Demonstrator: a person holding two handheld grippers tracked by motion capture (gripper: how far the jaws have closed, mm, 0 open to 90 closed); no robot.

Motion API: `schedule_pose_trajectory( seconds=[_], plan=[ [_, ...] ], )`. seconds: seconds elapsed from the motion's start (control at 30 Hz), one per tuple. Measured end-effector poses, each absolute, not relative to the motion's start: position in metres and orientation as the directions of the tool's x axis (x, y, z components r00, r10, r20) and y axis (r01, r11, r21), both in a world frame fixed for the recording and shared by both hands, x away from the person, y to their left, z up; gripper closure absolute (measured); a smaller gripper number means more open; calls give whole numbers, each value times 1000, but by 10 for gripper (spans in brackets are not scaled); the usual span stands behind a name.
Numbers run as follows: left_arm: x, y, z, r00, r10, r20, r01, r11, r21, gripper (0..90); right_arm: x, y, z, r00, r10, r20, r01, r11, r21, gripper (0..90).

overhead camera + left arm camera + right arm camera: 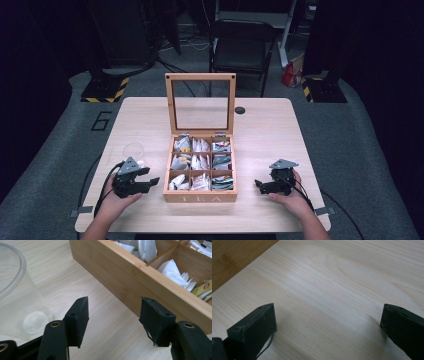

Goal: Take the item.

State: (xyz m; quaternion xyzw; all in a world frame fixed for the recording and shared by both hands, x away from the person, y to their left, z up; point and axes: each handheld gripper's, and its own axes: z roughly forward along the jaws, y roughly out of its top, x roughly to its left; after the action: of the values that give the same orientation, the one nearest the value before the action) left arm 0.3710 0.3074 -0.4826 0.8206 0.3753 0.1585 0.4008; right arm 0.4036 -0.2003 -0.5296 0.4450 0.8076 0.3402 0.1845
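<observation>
On the table's near half, the open tea box sits full between the left gripper and right gripper, both spread empty, the clear cup beside the left also empty, so seemingly nothing is begun.

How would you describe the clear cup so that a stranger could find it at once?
Start at the wooden tea box in the middle of the table. Look to its left, just beyond the left gripper: the cup stands there upright and empty. It is the one see-through thing on the tabletop, so the wood shows through it.
</observation>
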Motion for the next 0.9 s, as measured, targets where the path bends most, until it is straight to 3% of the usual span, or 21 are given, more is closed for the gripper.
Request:
schedule_pose_trajectory(
  seconds=[0.9],
  plan=[
    [394,291,-454,656,753,-63,500,-370,783,463,404,-200,-530,-536,844,5,593,372,714,0]
  ],
)
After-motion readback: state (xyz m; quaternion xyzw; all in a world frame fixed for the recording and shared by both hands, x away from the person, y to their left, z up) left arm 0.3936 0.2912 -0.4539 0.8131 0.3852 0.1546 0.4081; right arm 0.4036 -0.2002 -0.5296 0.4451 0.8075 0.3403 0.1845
